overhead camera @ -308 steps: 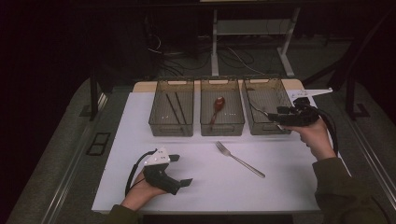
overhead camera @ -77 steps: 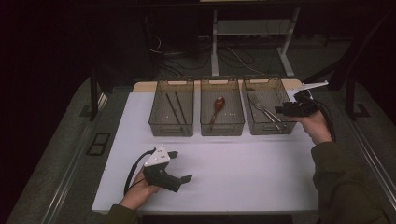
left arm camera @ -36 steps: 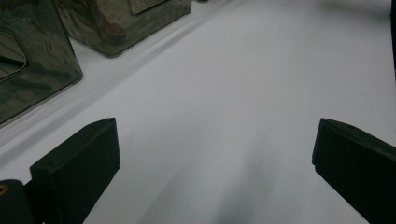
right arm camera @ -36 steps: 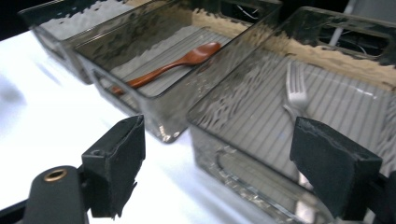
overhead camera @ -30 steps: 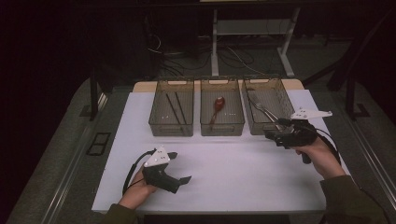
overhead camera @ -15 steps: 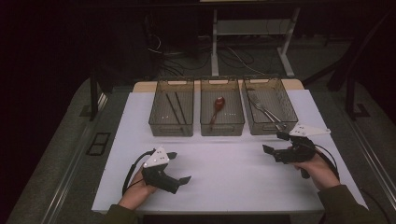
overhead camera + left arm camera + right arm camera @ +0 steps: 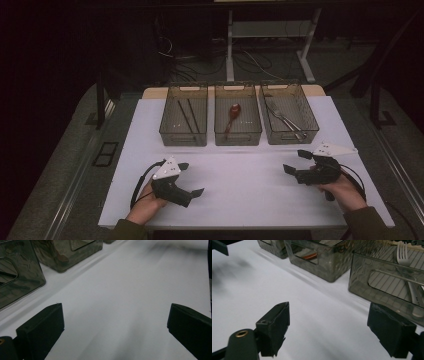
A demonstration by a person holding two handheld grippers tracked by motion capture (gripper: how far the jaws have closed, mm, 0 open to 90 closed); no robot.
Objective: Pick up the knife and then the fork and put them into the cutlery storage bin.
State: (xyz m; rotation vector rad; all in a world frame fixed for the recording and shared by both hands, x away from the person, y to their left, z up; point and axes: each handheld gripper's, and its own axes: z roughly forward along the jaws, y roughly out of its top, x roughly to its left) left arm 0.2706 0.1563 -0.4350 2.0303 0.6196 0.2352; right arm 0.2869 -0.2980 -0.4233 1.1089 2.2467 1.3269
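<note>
A white, smooth, matte table cover point(image 7: 240, 190) fills the middle of the high view, a flat rectangle lying over a pale wooden tabletop whose edge shows at the upper rim.

Three smoky, translucent plastic bins with rectangular walls and cut-out handles stand in a row across the upper centre. The left bin point(image 7: 183, 137) holds thin dark sticks, the middle bin point(image 7: 237, 136) a red-brown spoon point(image 7: 233, 112), the right bin point(image 7: 290, 134) shiny metal forks point(image 7: 285, 119). In the right gripper view, the right bin's floor is ribbed and a fork's tines show at upper right.

The left gripper point(image 7: 191, 178), black with a grey three-cornered plate, rests on the cover at lower left of the high view, well short of the bins. Its jaws stand wide apart with nothing between them.

The right gripper point(image 7: 297, 162) sits at lower right, just below the right bin. Its blocky, matte black jaws are also spread wide and hold nothing.

No writing can be read.
</note>
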